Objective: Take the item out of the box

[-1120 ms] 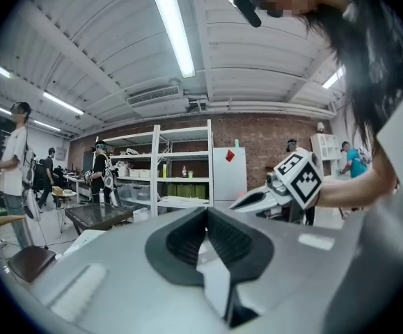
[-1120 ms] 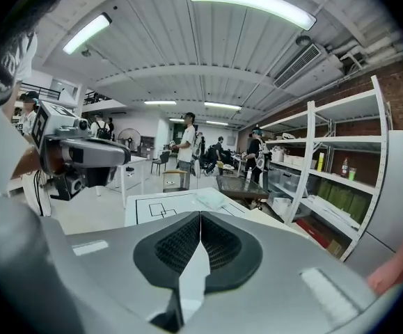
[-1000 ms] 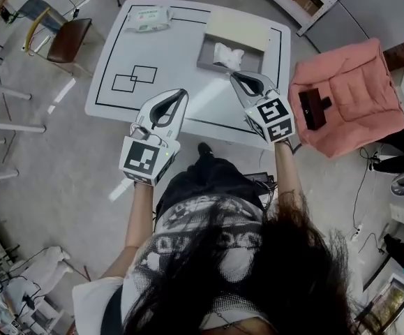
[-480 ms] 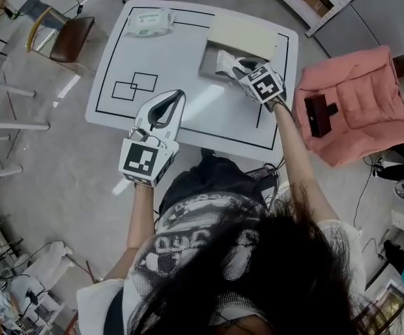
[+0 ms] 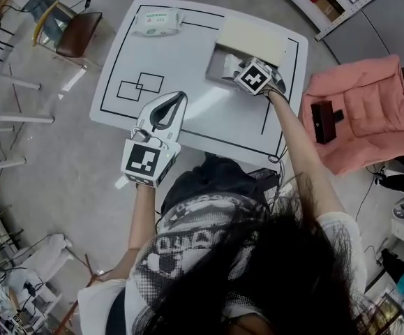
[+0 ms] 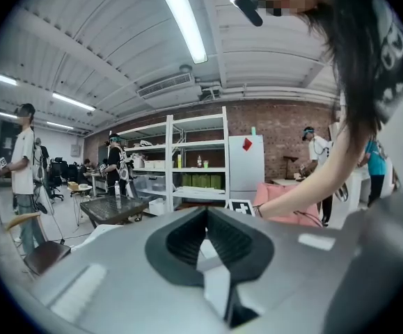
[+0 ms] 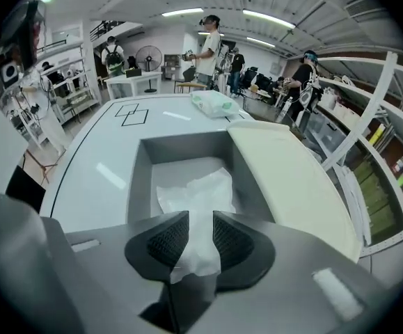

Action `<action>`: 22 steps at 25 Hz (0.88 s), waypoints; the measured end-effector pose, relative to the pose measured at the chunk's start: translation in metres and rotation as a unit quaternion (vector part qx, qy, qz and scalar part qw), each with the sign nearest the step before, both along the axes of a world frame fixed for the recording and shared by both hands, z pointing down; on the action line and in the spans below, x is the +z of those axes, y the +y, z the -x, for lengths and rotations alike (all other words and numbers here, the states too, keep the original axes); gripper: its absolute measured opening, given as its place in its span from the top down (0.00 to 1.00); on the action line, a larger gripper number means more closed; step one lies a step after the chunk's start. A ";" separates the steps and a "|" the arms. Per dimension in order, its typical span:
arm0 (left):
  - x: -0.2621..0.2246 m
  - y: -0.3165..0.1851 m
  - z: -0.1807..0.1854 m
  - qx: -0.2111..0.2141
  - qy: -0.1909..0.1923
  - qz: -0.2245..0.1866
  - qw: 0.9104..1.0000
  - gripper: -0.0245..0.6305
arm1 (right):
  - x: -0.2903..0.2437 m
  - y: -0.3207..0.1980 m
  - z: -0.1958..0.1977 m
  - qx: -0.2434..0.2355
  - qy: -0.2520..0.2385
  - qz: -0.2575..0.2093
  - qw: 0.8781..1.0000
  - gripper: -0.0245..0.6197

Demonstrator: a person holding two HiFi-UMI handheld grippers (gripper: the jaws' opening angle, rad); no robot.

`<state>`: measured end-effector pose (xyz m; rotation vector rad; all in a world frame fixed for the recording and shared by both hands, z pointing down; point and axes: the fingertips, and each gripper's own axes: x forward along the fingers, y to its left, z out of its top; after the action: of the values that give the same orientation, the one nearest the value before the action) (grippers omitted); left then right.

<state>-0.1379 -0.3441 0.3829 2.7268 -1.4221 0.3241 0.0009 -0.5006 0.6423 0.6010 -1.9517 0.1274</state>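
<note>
1. Right gripper (image 7: pixel 200 216) tips down into the open grey rectangular box (image 7: pixel 140 179). Its fingers are spread wide, having just been opening, and clamp nothing.
2. The crinkly white plastic-wrapped packet (image 7: pixel 194 186) lies on the box floor. Its near end sits between the fingers, and the pads don't look to be pressing on it.
3. Left gripper (image 5: pixel 179 96) hangs over the near edge of the white black-lined tabletop (image 5: pixel 188 54), well apart from the box. Fingers together, empty.
4. The flat cream lid (image 5: pixel 252 39) sits just beside the box.
5. Risk: the wrap looks thin and loose, so the fingers may pinch film only. The packet could then slip out or tear on the lift.
6. Risk: nothing steadies the box. A finger catching a wall, or the packet dragging, could slide or tip it.
</note>
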 end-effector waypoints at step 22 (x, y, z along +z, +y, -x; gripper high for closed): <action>0.001 0.015 0.011 -0.014 0.001 0.003 1.000 0.96 | -0.044 0.007 0.006 0.012 -0.042 -0.066 0.997 0.94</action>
<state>-0.1486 -0.3289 0.3840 2.7001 -1.4542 0.3238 -0.0053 -0.4934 0.5987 0.7164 -2.0471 0.0384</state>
